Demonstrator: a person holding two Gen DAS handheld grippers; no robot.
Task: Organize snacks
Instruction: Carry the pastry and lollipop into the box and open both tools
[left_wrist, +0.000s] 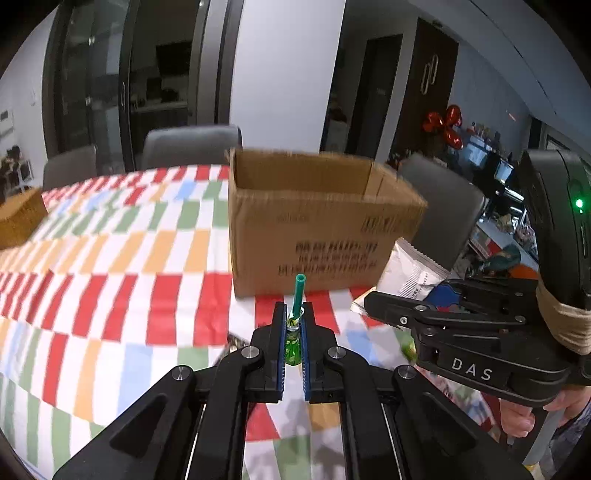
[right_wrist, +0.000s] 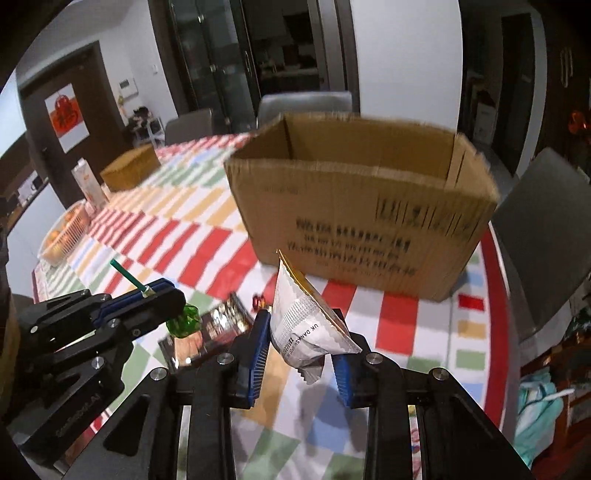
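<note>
My left gripper (left_wrist: 293, 314) is shut on a green lollipop (left_wrist: 292, 345) with a teal stick, held above the checked tablecloth; it also shows in the right wrist view (right_wrist: 183, 320) at the left. My right gripper (right_wrist: 301, 325) is shut on a white and silver snack packet (right_wrist: 306, 325), held above the table; the packet also shows in the left wrist view (left_wrist: 410, 269) at the right. An open cardboard box (left_wrist: 314, 225) stands ahead of both grippers, also in the right wrist view (right_wrist: 362, 206).
A dark snack packet (right_wrist: 207, 332) and a small red candy (right_wrist: 259, 302) lie on the tablecloth (right_wrist: 177, 229). A second cardboard box (right_wrist: 129, 171), a carton (right_wrist: 88, 184) and a basket of oranges (right_wrist: 64, 232) stand at the far left. Grey chairs (right_wrist: 543, 229) surround the table.
</note>
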